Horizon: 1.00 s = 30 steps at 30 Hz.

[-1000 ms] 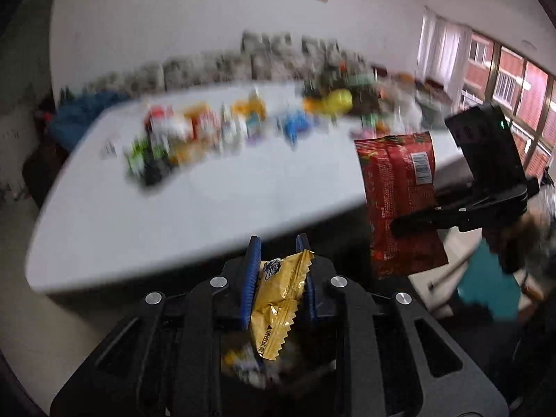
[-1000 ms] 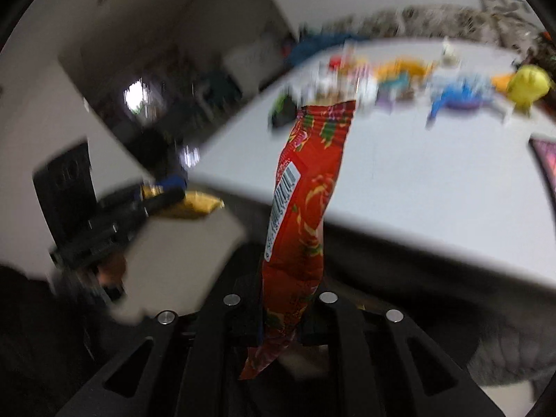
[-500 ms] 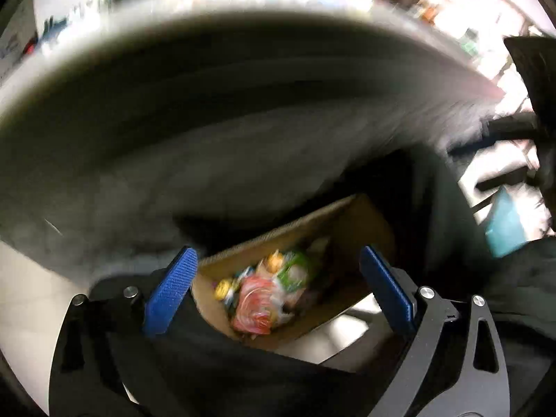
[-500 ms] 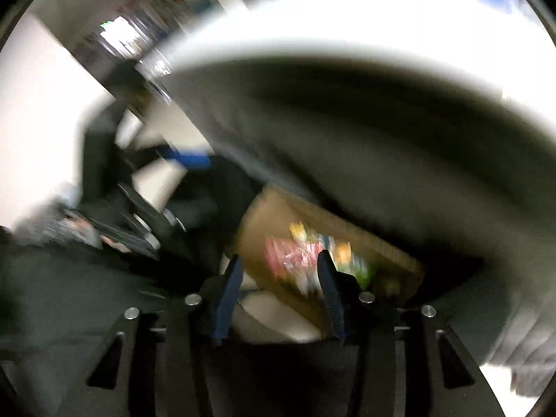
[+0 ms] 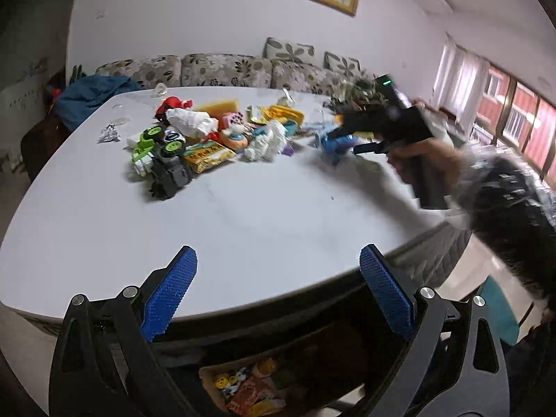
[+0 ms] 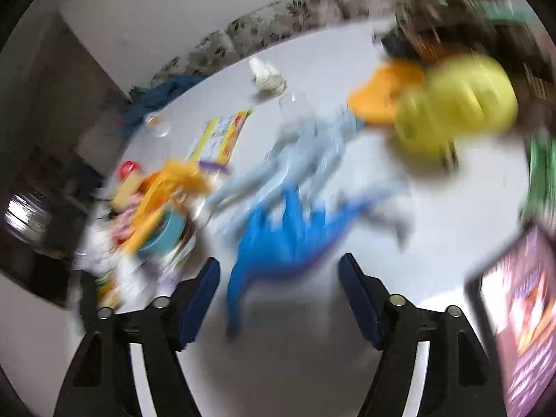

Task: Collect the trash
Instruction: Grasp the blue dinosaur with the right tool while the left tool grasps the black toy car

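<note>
Your left hand-held gripper hangs spread wide and empty over the near edge of the white worktop. Below it, a cardboard box holds discarded snack wrappers. Your right hand-held gripper is out over the worktop, its jaws opening with nothing pinched, above a blue toy dinosaur. A yellow snack packet lies among the toys, beside crumpled white tissues.

My white table carries a heap of toys and wrappers ahead of my left claw; a blue dinosaur lies just beyond my right claw.
</note>
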Each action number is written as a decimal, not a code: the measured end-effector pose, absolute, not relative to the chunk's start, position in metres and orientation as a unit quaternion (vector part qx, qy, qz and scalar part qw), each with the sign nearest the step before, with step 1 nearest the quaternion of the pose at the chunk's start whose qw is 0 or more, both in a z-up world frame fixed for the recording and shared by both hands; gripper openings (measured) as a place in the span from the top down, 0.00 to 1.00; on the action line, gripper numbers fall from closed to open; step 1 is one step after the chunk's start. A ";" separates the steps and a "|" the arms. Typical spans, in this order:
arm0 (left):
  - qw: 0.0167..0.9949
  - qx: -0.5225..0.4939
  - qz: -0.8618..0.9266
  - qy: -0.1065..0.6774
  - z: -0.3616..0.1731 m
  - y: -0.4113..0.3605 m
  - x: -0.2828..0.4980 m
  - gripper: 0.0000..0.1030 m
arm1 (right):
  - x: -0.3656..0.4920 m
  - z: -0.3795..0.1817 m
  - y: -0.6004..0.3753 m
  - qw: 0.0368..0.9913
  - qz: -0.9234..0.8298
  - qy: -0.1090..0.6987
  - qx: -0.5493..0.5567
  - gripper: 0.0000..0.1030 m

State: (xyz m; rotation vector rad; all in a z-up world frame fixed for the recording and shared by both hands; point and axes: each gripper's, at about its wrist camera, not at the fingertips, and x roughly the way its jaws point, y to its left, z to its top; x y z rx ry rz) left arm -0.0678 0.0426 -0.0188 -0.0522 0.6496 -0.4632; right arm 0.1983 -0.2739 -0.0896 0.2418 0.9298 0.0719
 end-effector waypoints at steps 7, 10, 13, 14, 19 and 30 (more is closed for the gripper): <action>0.930 -0.002 -0.194 0.313 -0.023 0.049 -0.052 0.10 | 0.183 -0.095 -0.238 0.896 0.077 0.436 -0.019 0.73; 0.935 -0.012 -0.172 0.311 -0.020 0.054 -0.032 0.10 | 0.158 -0.094 -0.247 0.893 0.115 0.436 0.014 0.73; 0.941 -0.024 -0.127 0.313 -0.018 0.058 0.003 0.10 | 0.121 -0.086 -0.251 0.895 0.142 0.421 0.043 0.73; 0.941 -0.029 -0.113 0.318 -0.018 0.059 0.017 0.10 | 0.106 -0.082 -0.255 0.896 0.158 0.412 0.056 0.73; 0.937 -0.032 -0.043 0.345 -0.023 0.054 0.080 0.10 | 0.068 -0.072 -0.260 0.896 0.191 0.393 0.079 0.73; 0.904 -0.128 -0.028 0.406 -0.036 0.085 0.105 0.63 | 0.031 -0.086 -0.252 0.885 0.236 0.391 0.092 0.72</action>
